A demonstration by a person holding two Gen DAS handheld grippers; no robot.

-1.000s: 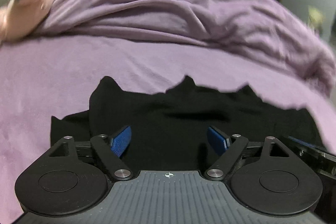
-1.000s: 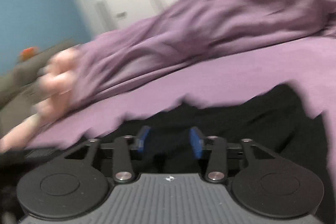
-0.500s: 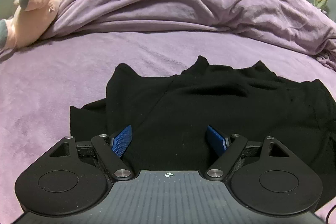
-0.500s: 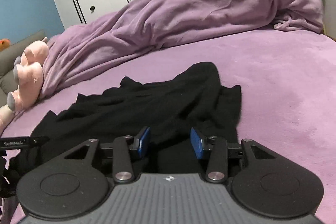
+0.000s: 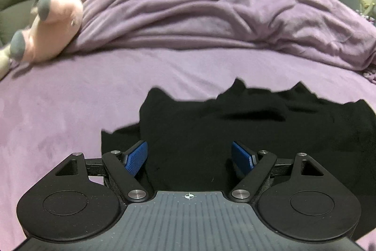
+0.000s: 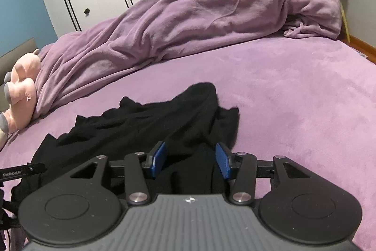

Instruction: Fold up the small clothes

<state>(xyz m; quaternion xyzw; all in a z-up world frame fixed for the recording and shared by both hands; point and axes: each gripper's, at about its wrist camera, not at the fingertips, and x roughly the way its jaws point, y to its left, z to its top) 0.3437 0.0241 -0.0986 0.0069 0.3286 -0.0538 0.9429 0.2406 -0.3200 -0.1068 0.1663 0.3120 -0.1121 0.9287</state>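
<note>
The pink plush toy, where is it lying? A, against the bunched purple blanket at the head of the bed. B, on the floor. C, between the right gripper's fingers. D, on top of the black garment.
A: the pink plush toy leans against the bunched purple blanket, well apart from the black garment.

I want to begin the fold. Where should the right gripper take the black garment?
Probably the raised far-right corner of the black garment, reached forward over the cloth by the right gripper: that corner stands up in a ridge off the purple bed, so the open jaws could pinch it.

Small white "GenRobot.AI" lettering, on black bar [image 6: 22, 171] at left edge
</note>
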